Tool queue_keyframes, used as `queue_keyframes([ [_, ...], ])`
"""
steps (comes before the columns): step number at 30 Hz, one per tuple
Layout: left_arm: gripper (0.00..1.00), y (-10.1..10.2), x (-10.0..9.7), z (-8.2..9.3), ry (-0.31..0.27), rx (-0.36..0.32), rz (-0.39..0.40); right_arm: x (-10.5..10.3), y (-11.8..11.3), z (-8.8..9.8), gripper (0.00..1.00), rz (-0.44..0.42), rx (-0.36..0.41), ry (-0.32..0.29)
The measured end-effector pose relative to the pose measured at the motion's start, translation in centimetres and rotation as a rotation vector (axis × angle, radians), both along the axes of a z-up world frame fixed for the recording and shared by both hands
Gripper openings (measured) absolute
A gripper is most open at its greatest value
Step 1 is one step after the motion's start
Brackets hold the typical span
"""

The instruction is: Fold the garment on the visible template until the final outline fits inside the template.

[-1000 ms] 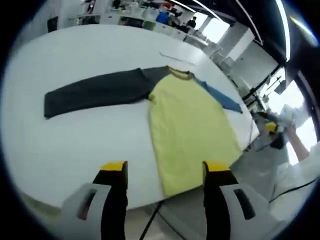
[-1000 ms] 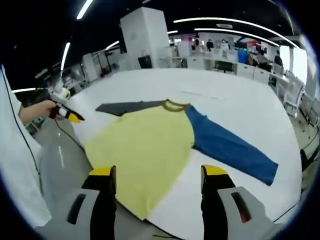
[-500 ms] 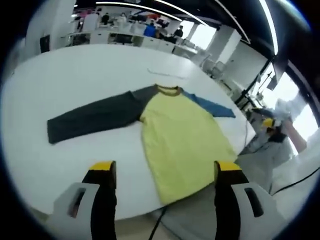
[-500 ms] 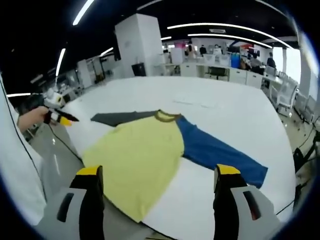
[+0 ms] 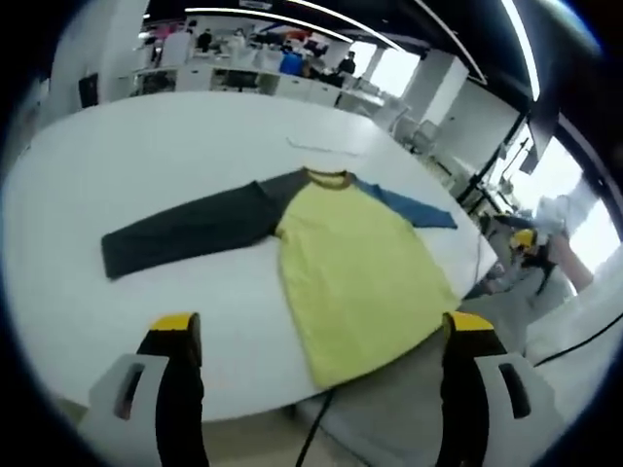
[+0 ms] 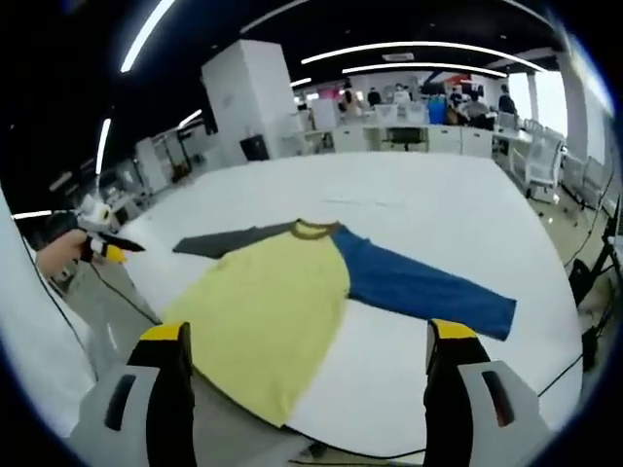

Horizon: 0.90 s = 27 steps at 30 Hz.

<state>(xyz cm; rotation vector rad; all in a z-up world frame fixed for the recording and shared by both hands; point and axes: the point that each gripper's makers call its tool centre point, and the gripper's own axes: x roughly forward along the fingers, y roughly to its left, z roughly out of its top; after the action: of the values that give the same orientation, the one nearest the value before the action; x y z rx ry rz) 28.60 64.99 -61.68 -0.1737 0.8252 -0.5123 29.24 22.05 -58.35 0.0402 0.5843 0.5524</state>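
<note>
A: Where's the raglan shirt (image 5: 360, 258)?
B: Flat on the white table (image 5: 146, 146), mid-frame, sleeves running left-right, hem hanging over the near edge.
A: Nearest?
B: Left gripper (image 5: 316, 336) to the grey sleeve (image 5: 185, 229), right gripper (image 6: 304, 341) to the blue sleeve (image 6: 423, 287). Both jaws wide apart, empty.

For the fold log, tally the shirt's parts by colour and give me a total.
Yellow body: 1
Dark grey sleeve: 1
Blue sleeve: 1
Olive collar band: 1
Total: 4 parts, all on one garment lying flat on the white table, hem over the table's edge.
</note>
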Motion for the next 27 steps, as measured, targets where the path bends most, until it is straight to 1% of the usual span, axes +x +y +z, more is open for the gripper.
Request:
queue_keyframes([
  [4, 1.00, -0.1, -0.1, -0.1, 0.005, 0.004, -0.006, 0.0, 0.0, 0.2, 1.00, -0.002, 0.003, -0.020],
  [7, 1.00, -0.2, -0.2, -0.2, 0.009, 0.012, -0.017, 0.1, -0.1, 0.1, 1.00, -0.003, 0.003, -0.019],
  [14, 1.00, -0.4, 0.0, -0.3, 0.013, 0.011, -0.022, 0.2, -0.4, 0.3, 1.00, -0.004, -0.002, -0.048],
  [15, 1.00, -0.4, 0.0, -0.3, 0.013, 0.011, -0.023, 0.3, -0.5, 0.4, 1.00, -0.008, -0.005, -0.060],
  [21, 1.00, -0.5, 0.1, -0.4, 0.019, 0.013, -0.025, 1.2, -1.1, 1.9, 1.00, -0.044, 0.040, -0.156],
  [22, 1.00, -0.6, 0.1, -0.4, 0.021, 0.015, -0.026, 1.3, -1.1, 1.9, 0.99, -0.049, 0.042, -0.163],
  [23, 1.00, -0.6, 0.0, -0.5, 0.024, 0.017, -0.028, 1.6, -1.5, 2.3, 1.00, -0.068, 0.041, -0.196],
  [25, 1.00, -0.6, 0.0, -0.6, 0.026, 0.018, -0.027, 1.8, -1.8, 2.7, 1.00, -0.075, 0.042, -0.223],
  [27, 1.00, -0.6, 0.0, -0.6, 0.028, 0.018, -0.026, 1.7, -1.4, 3.1, 1.00, -0.065, 0.107, -0.219],
])
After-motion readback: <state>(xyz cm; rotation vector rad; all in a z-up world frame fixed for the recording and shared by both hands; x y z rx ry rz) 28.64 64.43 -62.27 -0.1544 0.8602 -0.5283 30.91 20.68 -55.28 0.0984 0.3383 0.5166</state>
